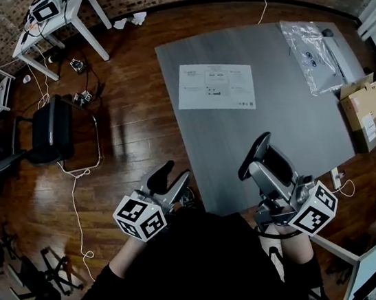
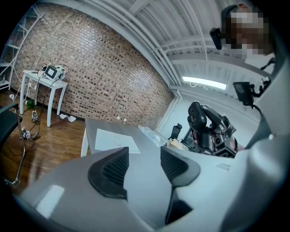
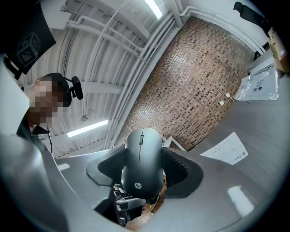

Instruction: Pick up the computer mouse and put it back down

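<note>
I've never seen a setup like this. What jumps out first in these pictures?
The dark grey computer mouse clamped between the jaws of the right tool stands out first, held above the near edge of the grey table. The left tool hangs open and empty to its left, and a white printed sheet lies on the table.

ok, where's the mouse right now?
The mouse is clamped between the jaws of the right gripper, filling the middle of the right gripper view. In the head view it sits at right, held up over the near edge of the table.
</note>
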Motion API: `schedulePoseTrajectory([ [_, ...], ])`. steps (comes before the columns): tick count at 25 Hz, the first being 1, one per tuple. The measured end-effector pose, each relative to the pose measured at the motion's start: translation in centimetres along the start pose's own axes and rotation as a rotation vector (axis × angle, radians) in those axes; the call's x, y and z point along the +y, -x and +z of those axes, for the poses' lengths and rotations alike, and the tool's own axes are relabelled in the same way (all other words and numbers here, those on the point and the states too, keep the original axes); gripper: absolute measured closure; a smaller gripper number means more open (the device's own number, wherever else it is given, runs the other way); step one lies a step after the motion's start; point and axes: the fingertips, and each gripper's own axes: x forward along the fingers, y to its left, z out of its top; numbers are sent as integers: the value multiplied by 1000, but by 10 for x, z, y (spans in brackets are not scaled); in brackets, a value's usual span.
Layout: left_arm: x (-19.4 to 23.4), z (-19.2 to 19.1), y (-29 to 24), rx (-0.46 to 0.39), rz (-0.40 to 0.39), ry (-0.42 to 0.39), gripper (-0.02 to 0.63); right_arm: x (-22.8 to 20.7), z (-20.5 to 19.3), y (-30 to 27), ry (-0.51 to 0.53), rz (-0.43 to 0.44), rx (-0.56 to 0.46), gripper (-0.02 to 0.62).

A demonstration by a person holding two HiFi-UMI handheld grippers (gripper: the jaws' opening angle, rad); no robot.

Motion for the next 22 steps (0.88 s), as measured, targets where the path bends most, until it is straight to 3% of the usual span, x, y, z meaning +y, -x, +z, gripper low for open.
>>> schedulePoseTrajectory([
  [22,10,1,-6,5,3,15,402,-9,-1,-12,5,-10,17,333],
])
